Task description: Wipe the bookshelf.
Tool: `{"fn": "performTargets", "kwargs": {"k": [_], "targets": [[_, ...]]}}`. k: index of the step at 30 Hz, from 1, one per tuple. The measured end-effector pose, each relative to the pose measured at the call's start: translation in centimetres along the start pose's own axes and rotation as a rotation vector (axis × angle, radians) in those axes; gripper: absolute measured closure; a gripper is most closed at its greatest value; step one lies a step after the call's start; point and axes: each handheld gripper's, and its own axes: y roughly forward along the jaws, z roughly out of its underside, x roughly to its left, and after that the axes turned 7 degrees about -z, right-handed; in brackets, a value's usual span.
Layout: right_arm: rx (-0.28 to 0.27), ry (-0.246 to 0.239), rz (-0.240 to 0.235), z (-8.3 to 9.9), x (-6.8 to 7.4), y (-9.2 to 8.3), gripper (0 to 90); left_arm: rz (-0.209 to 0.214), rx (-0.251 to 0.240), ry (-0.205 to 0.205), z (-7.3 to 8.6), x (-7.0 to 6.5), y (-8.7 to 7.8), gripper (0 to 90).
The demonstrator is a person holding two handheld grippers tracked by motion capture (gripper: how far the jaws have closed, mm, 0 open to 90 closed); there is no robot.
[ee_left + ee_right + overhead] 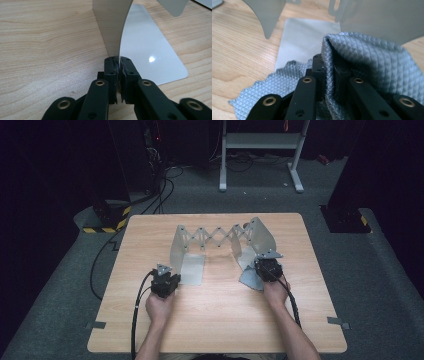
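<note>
Scene: a folding metal rack with two bookend-like end plates joined by a scissor lattice stands on the wooden bench.
Left claw: closed on the near edge of the rack's upright left plate; in the left gripper view the thin sheet runs straight down between the two pads, which pinch it.
Right claw: closed on a fold of blue-grey textured cloth; in the right gripper view the fabric bunches up between the jaws and drapes over them.
Cloth position: at the foot of the rack's right plate, lying partly on that plate's flat base and partly on the bench.
Step in hand: by my reading, wiping the rack, with one claw steadying the left end while the other brings the cloth against the right end.
Next move: likely a pass of the cloth over the base or up the right plate; it calls for a firm pinch on the fabric and steady pressure.
Risk: the light rack may slide or fold on its lattice if the left hold slackens.
</note>
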Motion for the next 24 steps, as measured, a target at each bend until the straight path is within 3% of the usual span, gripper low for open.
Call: {"fn": "performTargets", "kwargs": {"k": [12,19,24], "targets": [[-0.119,-0.039,0.040,-4.7,-0.3,-6.0,82.7,0.022,0.005,-0.006,0.0,0.3,0.0,84.4],[-0.144,-0.060,0.054,-7.2,-0.2,-7.4,82.7,0.027,0.005,0.004,0.1,0.3,-0.1,85.0],[-0.144,-0.070,0.060,-8.0,0.1,-7.0,82.7,0.031,0.005,0.003,0.1,0.3,-0.1,85.2]]}}
